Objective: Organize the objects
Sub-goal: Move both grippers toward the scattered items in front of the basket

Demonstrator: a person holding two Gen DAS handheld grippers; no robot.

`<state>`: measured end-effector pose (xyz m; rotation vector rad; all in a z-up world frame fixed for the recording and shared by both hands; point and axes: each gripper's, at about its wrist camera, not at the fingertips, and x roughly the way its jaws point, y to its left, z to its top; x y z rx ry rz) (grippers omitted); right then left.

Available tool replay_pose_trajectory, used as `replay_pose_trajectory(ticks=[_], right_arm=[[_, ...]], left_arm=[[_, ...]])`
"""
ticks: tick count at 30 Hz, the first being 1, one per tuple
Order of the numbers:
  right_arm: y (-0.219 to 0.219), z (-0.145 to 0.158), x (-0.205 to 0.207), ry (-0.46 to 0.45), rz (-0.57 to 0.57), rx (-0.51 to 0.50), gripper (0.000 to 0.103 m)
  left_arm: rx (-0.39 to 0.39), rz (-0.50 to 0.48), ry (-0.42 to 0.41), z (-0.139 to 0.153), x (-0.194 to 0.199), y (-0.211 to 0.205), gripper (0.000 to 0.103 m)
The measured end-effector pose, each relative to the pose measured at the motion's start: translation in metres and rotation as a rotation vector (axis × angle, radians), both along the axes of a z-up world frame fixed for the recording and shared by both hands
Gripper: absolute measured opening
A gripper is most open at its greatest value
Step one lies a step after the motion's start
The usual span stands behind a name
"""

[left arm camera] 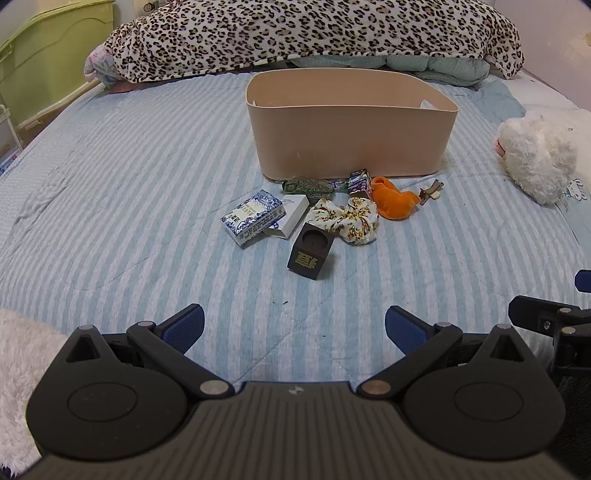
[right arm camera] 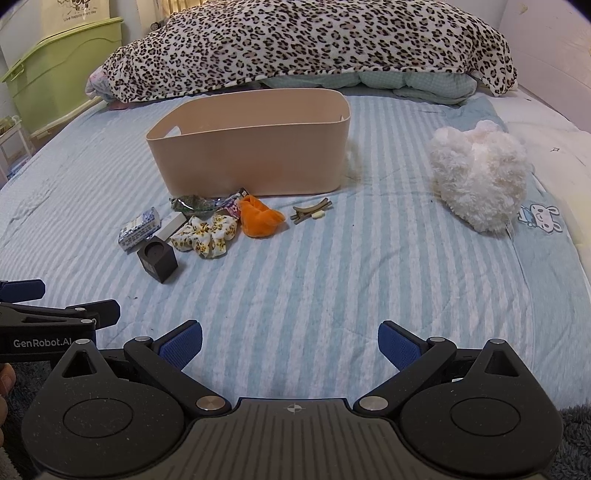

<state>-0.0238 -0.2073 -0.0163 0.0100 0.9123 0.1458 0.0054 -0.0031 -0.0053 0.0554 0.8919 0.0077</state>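
Observation:
A beige bin stands on the striped bed. In front of it lie a blue-white box, a white box, a dark cube, a floral scrunchie, an orange cloth, a green packet, a small purple carton and a hair clip. My left gripper is open and empty, near the bed's front. My right gripper is open and empty, well short of the objects.
A white plush toy lies to the right. A leopard-print blanket is heaped behind the bin. A green storage box stands off the bed at the left.

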Motion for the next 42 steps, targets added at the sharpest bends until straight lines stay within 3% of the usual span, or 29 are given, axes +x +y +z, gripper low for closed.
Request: replay_pose_trajectory(ticks=[29, 42], right_arm=[[-0.002, -0.005, 0.008, 0.000, 0.010, 0.004, 0.103], [-0.010, -0.004, 0.033, -0.006, 0.038, -0.010, 0.103]], left_arm=[[0.032, -0.001, 0.005, -0.003, 0.009, 0.001, 0.103], [0.032, -0.026, -0.012, -0.007, 0.028, 0.001, 0.103]])
